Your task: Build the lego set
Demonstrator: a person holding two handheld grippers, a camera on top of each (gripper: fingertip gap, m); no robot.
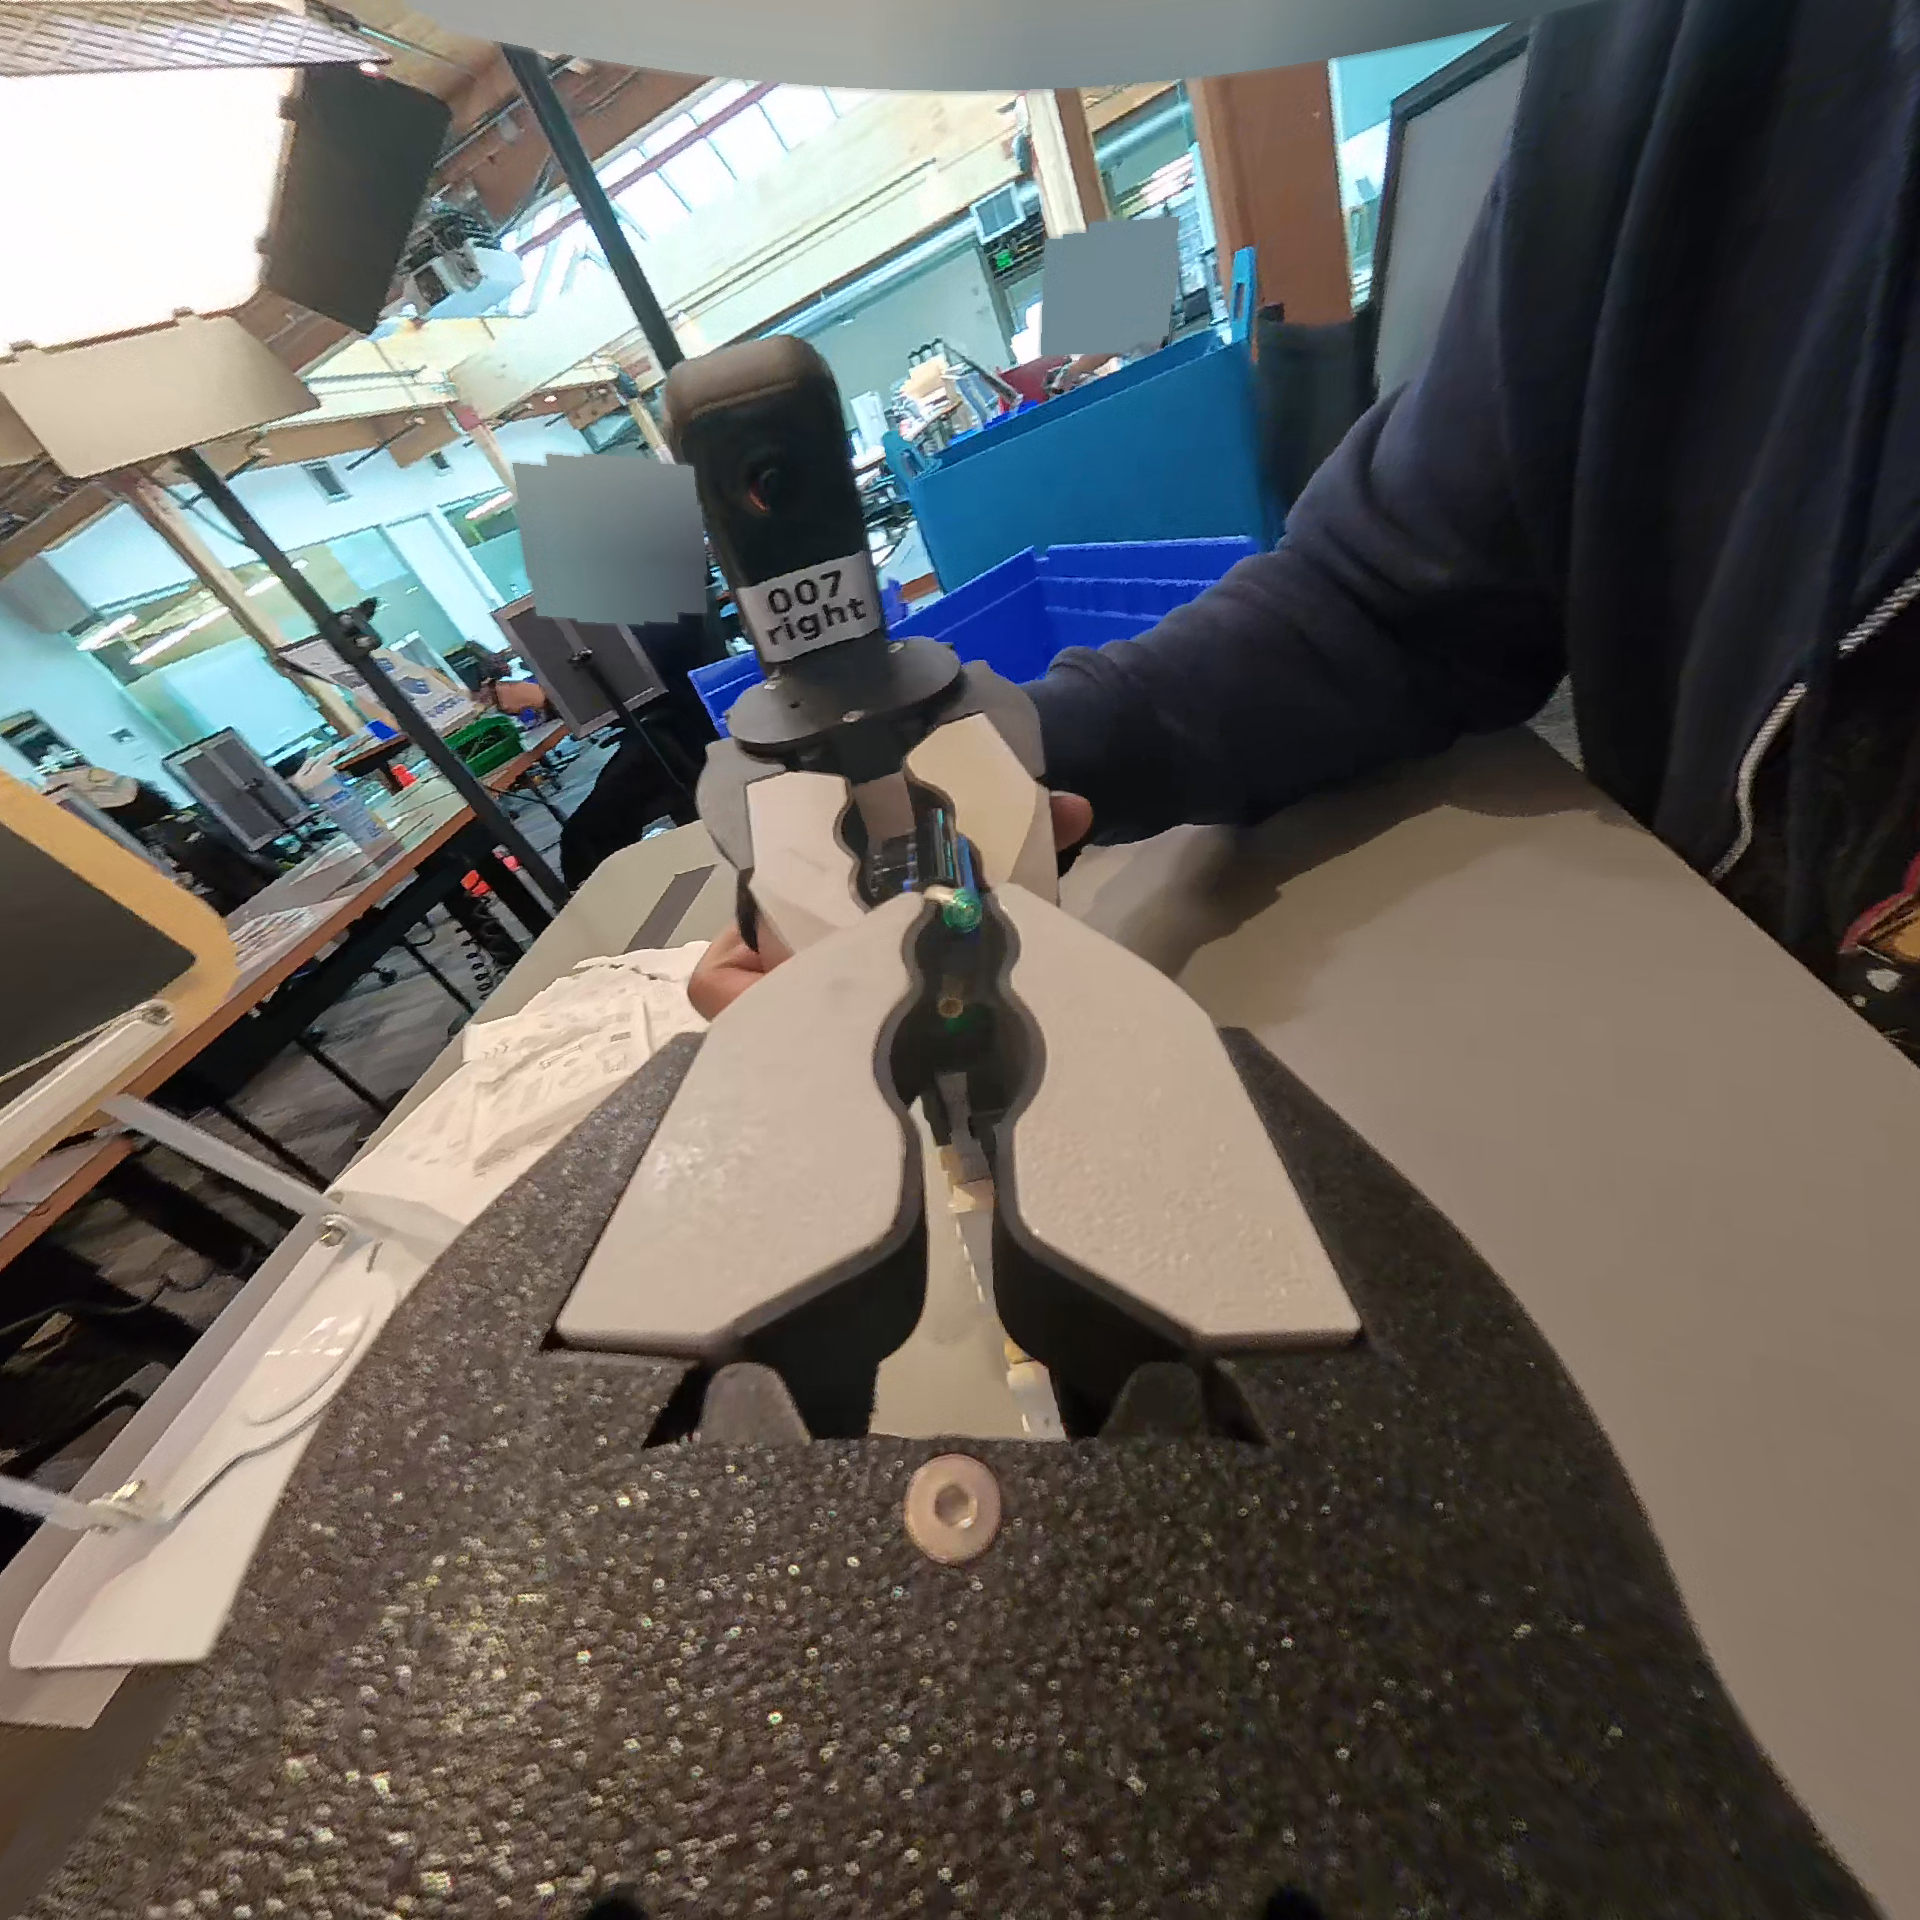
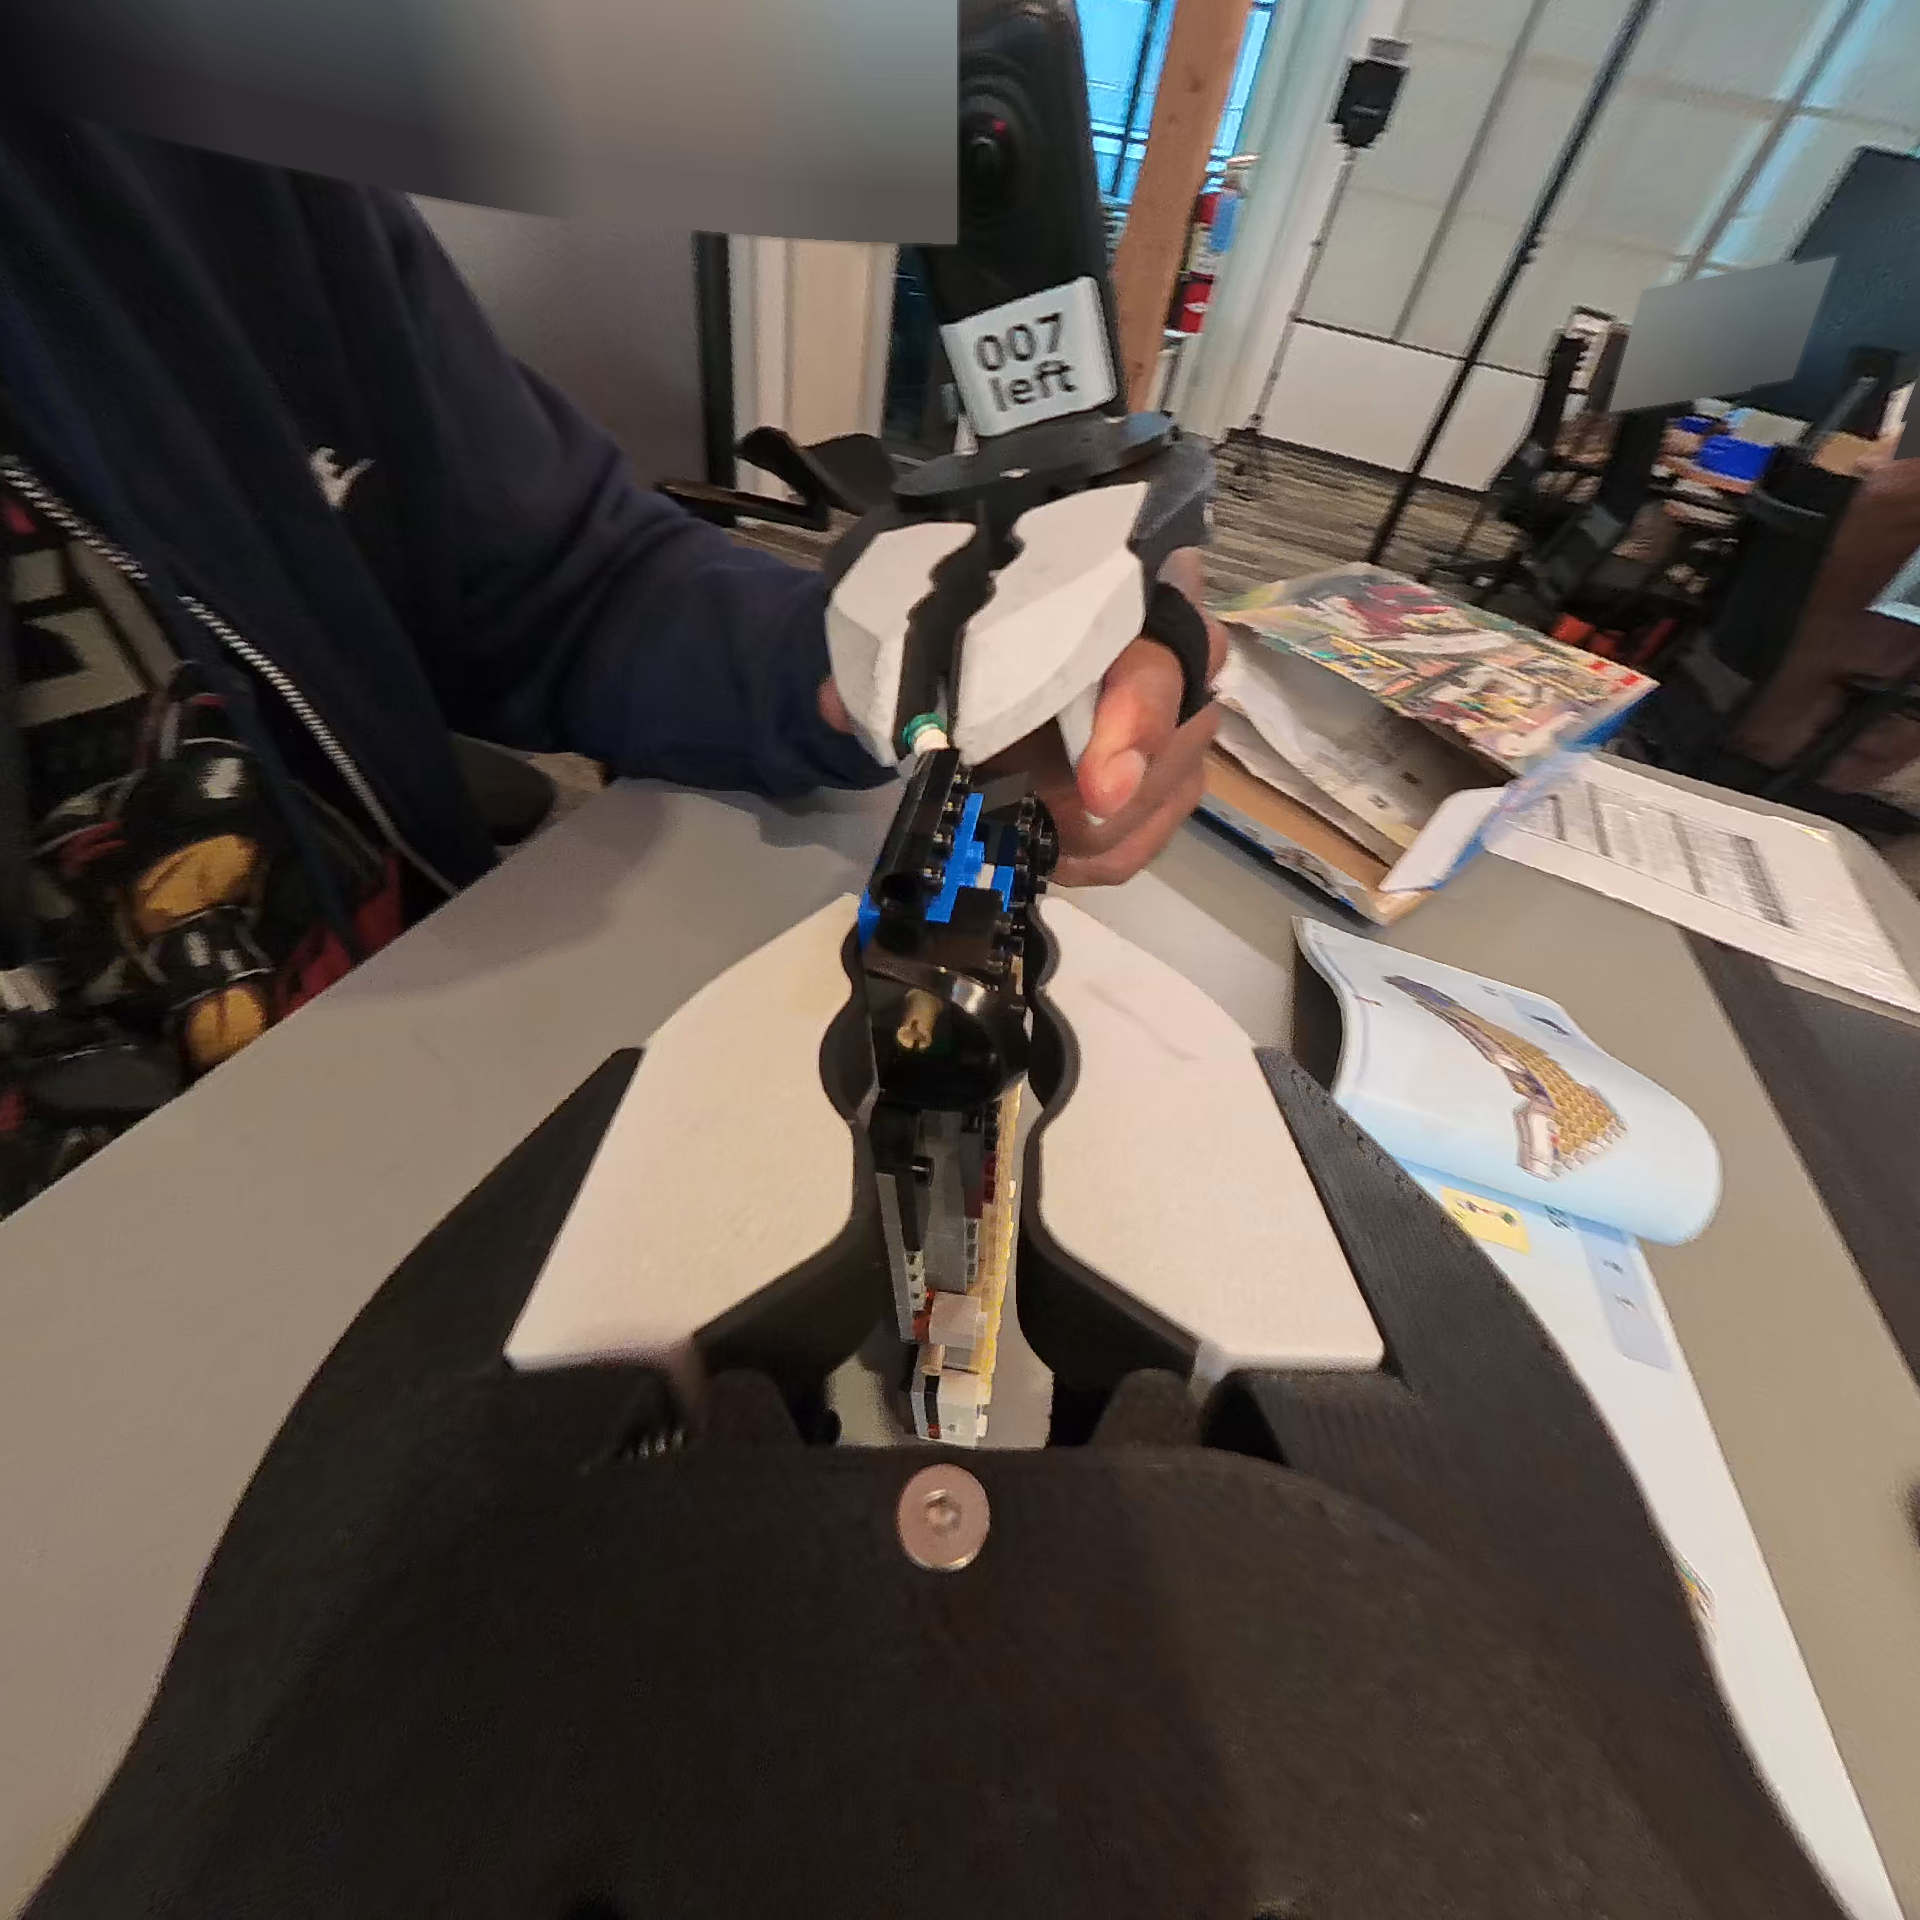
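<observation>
A: Right wrist view first: the right claw is clamped on a brick-built model, black and blue at the far end, grey and tan nearer the camera. Both pads press its sides, and it runs lengthwise down the middle of the frame.

B: And the other one?

A: The left claw comes in from above centre, jaws narrow, pinching a small green-and-white peg. The peg's tip sits right at the far end of the model's black strip; touching or just short, I cannot tell.

B: Does the left wrist view agree?

A: Yes. The green peg shows at the left claw's tips, with the model held in the right claw directly behind it.

B: How far along, then?

A: My judgement: the model is partly built and the peg is not seated yet. Nothing shows what remains beyond that.

B: Surroundings?

A: Grey counter; an open instruction booklet at right, a torn-open box in the upper right. Blue bins stand behind in the left wrist view.
</observation>
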